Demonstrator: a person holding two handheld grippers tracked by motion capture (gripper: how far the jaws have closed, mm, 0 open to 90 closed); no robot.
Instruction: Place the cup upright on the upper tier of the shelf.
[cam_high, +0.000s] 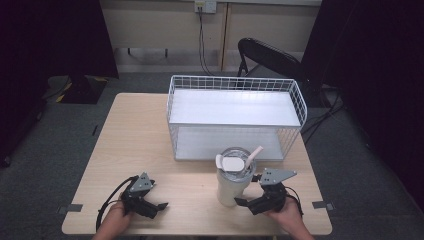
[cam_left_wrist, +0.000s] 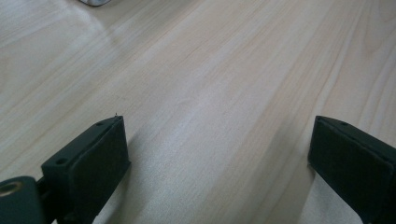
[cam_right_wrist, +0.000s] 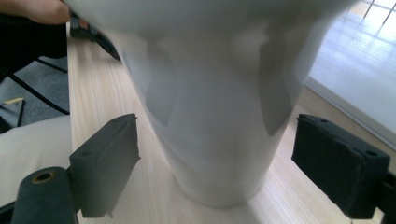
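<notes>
A white tumbler (cam_high: 231, 181) with a clear lid and a white straw (cam_high: 254, 156) stands upright near the table's front edge, just in front of the wire basket. My right gripper (cam_high: 248, 199) is open beside its right side, fingers pointing at it. In the right gripper view the tumbler's body (cam_right_wrist: 215, 116) stands between and just beyond the two pads (cam_right_wrist: 109, 161), apart from both. My left gripper (cam_high: 159, 206) rests low over the table at the front left, open, with bare wood (cam_left_wrist: 215, 116) between its pads (cam_left_wrist: 93, 158).
A white wire basket (cam_high: 235, 86) with a white floor stands at the back middle of the wooden table (cam_high: 135, 145). A black folding chair (cam_high: 267, 55) sits behind the table. Dark curtains hang at both sides.
</notes>
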